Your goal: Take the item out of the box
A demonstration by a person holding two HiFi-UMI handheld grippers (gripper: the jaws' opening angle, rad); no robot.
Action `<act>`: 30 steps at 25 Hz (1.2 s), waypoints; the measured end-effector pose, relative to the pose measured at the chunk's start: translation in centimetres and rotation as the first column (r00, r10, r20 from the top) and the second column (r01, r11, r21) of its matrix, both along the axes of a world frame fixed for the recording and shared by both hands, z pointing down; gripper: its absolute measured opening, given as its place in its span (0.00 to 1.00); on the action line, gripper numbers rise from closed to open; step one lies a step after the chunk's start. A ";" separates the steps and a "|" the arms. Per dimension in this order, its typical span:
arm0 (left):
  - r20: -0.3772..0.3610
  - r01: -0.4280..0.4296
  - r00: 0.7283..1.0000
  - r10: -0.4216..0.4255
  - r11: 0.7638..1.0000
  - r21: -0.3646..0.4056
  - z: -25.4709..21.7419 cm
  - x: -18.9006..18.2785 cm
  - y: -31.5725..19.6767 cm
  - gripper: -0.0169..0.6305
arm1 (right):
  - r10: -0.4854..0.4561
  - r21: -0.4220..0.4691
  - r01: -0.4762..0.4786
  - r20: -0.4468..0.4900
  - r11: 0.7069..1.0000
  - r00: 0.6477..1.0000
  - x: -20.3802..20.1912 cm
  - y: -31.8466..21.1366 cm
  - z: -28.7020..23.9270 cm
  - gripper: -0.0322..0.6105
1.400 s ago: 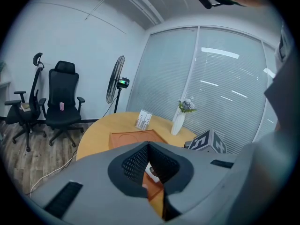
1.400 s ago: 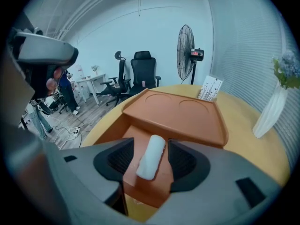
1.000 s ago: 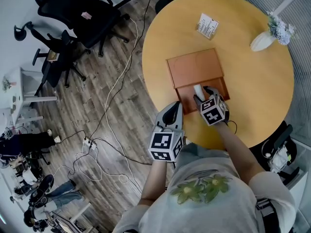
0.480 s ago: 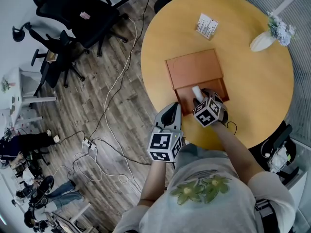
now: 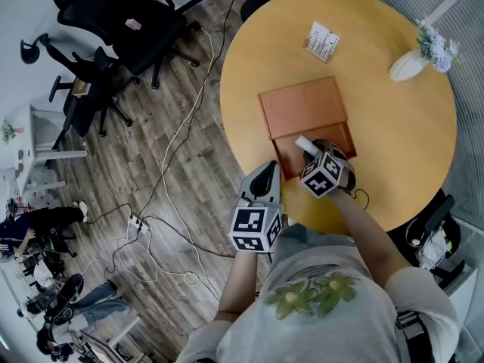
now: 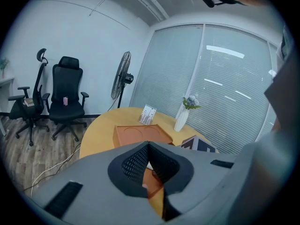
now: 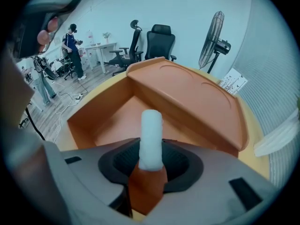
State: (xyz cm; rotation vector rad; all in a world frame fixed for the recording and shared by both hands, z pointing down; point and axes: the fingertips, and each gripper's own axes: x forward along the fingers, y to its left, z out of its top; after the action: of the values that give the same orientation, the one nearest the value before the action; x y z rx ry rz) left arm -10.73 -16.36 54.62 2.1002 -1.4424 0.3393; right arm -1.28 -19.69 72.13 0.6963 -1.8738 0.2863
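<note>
An orange-brown box (image 5: 302, 106) lies open on the round wooden table (image 5: 393, 142), its lid flat behind the tray. My right gripper (image 5: 314, 148) points steeply down into the tray. Its jaws have just been closing, and they now grip a white roll (image 5: 304, 141). In the right gripper view the white roll (image 7: 151, 139) sticks straight out from between the pads of the right gripper (image 7: 151, 161), above the box (image 7: 187, 97) floor. My left gripper (image 5: 269, 169) hovers at the table's near edge, shut and empty. The left gripper (image 6: 149, 146) faces the box (image 6: 136, 134).
A white vase with flowers (image 5: 412, 63) and a small card stand (image 5: 324, 40) sit on the far side of the table. Office chairs (image 5: 121, 21) and loose cables (image 5: 174, 203) occupy the wooden floor to the left. A standing fan (image 7: 213, 48) is beyond the table.
The right gripper has rolled in place over the tray and closed on the white roll, which now tilts toward the upper left. The left gripper has stayed still.
</note>
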 end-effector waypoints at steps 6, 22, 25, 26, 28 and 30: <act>0.006 0.000 1.000 0.000 1.000 0.007 -0.3 -0.2 0.1 0.03 | -0.008 -0.012 0.008 0.024 1.000 1.000 -0.2 0.2 -0.2 0.28; 0.031 0.001 1.000 -0.003 0.999 0.039 -2.1 -0.3 1.3 0.03 | 0.004 -0.008 -0.004 0.077 1.000 0.997 0.1 0.8 -2.4 0.27; 0.034 0.002 0.999 -0.003 0.999 0.049 -2.6 -0.3 1.5 0.03 | 0.002 0.003 -0.002 0.089 1.000 0.996 0.0 0.8 -3.3 0.27; 0.035 0.001 0.999 -0.003 0.999 0.052 -2.7 -0.3 1.6 0.03 | 0.002 0.007 -0.002 0.094 1.000 0.996 -0.1 0.8 -3.6 0.27; 0.036 0.001 0.999 -0.004 0.998 0.058 -3.0 -0.4 1.8 0.03 | 0.001 0.016 -0.002 0.103 1.000 0.995 -0.2 0.8 -4.2 0.27; 0.036 0.003 0.999 -0.005 0.998 0.064 -3.2 -0.3 2.0 0.03 | 0.000 0.027 -0.003 0.111 1.000 0.994 -0.2 0.9 -4.8 0.27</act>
State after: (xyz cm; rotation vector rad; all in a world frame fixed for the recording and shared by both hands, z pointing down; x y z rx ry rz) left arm -11.08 -14.36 51.37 2.1513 -1.4964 0.3353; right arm -1.49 -18.81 67.34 0.7127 -1.9860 0.3066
